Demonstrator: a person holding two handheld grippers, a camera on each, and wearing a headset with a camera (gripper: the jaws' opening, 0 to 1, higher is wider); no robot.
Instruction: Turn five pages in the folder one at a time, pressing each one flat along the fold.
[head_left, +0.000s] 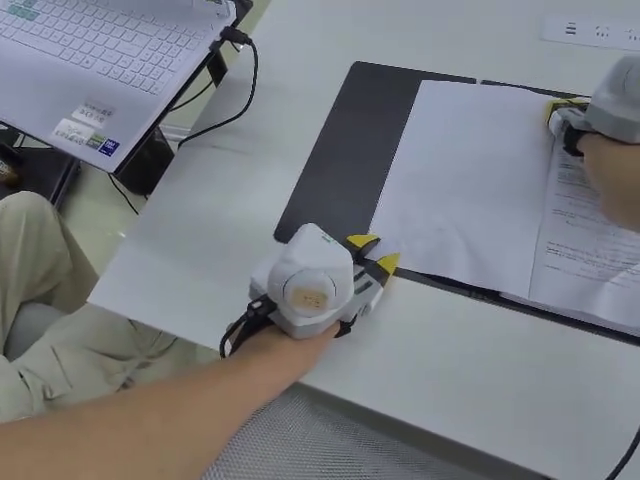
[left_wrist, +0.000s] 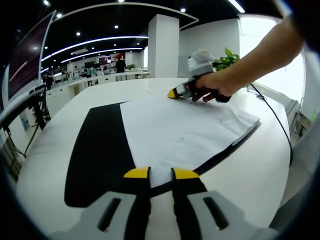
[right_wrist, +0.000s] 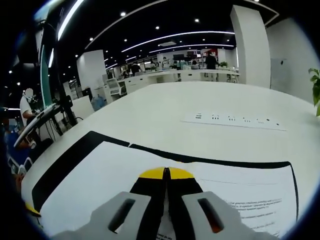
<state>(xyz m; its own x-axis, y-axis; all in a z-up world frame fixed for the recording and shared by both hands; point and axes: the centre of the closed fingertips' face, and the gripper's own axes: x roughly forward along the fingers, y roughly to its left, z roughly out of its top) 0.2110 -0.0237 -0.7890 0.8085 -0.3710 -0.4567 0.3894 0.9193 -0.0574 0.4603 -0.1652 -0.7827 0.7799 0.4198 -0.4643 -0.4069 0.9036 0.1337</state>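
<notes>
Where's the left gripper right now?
Head view, lower centre: the left gripper sits at the near edge of the folder, its fingers at the near-left corner of the blank page.

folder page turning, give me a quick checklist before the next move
1. Turned page lying flat on the folder's left side: ok.
2. Left tool at that page's near edge, jaws slightly apart: ok.
3. Right tool shut, resting at the fold's far end: ok.
4. Fold pressed along its whole length: cannot tell.
5. Printed page free to lift next: cannot tell, a hand covers part.
</notes>
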